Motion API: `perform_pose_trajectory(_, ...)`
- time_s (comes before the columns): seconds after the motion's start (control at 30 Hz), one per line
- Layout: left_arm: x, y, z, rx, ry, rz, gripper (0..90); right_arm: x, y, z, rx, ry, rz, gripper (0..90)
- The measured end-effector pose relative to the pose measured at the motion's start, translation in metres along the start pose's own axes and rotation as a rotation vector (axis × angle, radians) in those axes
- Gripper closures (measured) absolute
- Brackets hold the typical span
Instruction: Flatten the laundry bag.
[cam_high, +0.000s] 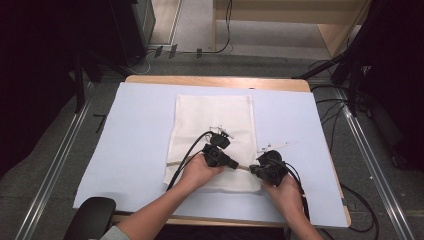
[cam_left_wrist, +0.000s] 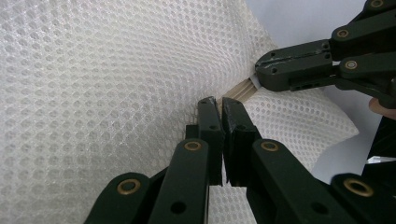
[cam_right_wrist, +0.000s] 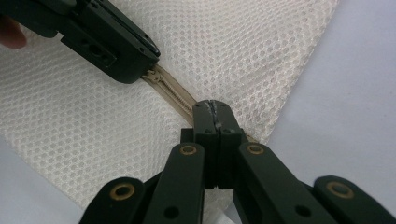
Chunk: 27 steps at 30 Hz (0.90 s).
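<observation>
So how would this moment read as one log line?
left gripper: shut on beige zipper | right gripper: shut on zipper | white mesh laundry bag: flat

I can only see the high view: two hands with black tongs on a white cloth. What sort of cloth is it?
Observer: It is a mesh bag. The left gripper view shows its open netting close up.
Operator: And the thin line running between the two tongs?
Observer: That is a beige zipper. Its teeth are plain in the right gripper view.
Operator: Is anything actually holding it?
Observer: Yes. The right tongs are shut on the zipper, close to the bag's corner.
</observation>
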<state>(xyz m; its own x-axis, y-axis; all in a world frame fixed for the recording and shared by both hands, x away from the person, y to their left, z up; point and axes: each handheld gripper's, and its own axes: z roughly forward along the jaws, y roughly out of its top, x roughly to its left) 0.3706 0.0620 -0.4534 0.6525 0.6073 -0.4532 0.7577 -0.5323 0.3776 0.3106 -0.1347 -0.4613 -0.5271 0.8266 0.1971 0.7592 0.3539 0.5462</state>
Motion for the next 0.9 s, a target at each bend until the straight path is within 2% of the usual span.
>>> perform_pose_trajectory(0.07,0.0,0.001,0.0,0.008,0.006,0.023,89.4,-0.001,0.0,0.0,-0.003,0.004,-0.002,90.0)
perform_pose_trajectory(0.13,0.002,0.001,-0.001,0.012,-0.001,0.019,89.6,-0.001,0.0,0.0,-0.004,0.003,0.001,90.0)
perform_pose_trajectory(0.33,0.0,-0.005,-0.003,-0.004,0.017,0.028,89.9,0.0,-0.001,0.001,-0.014,-0.007,-0.006,90.0)
perform_pose_trajectory(0.47,-0.004,-0.007,-0.007,-0.01,0.083,0.066,89.9,0.001,-0.001,0.002,-0.021,-0.007,-0.016,90.0)
perform_pose_trajectory(0.5,-0.004,-0.007,-0.007,-0.007,0.085,0.067,89.9,0.002,-0.001,0.002,-0.021,-0.007,-0.01,90.0)
perform_pose_trajectory(0.57,-0.005,-0.009,-0.007,-0.007,0.079,0.054,89.8,0.004,-0.001,0.002,-0.02,-0.014,-0.027,90.0)
perform_pose_trajectory(0.6,-0.003,-0.01,-0.008,-0.006,0.057,0.024,89.7,0.003,0.0,0.002,-0.019,-0.013,-0.018,90.0)
perform_pose_trajectory(0.63,-0.004,-0.011,-0.007,-0.01,0.054,0.019,89.7,0.001,0.0,0.002,-0.017,-0.003,-0.013,90.0)
perform_pose_trajectory(0.7,-0.003,-0.01,-0.006,-0.011,0.046,0.006,89.5,-0.003,0.002,0.002,-0.01,0.03,0.032,90.0)
perform_pose_trajectory(0.77,-0.003,-0.009,-0.004,-0.009,0.035,0.005,89.4,-0.004,0.004,0.0,-0.005,0.045,0.056,90.0)
perform_pose_trajectory(0.83,-0.003,-0.008,-0.003,-0.011,0.029,-0.008,89.3,-0.001,0.005,-0.003,-0.009,0.07,0.056,90.0)
perform_pose_trajectory(0.9,-0.003,-0.007,-0.002,-0.012,0.028,-0.005,89.2,0.004,0.004,-0.005,-0.007,0.067,0.042,90.0)
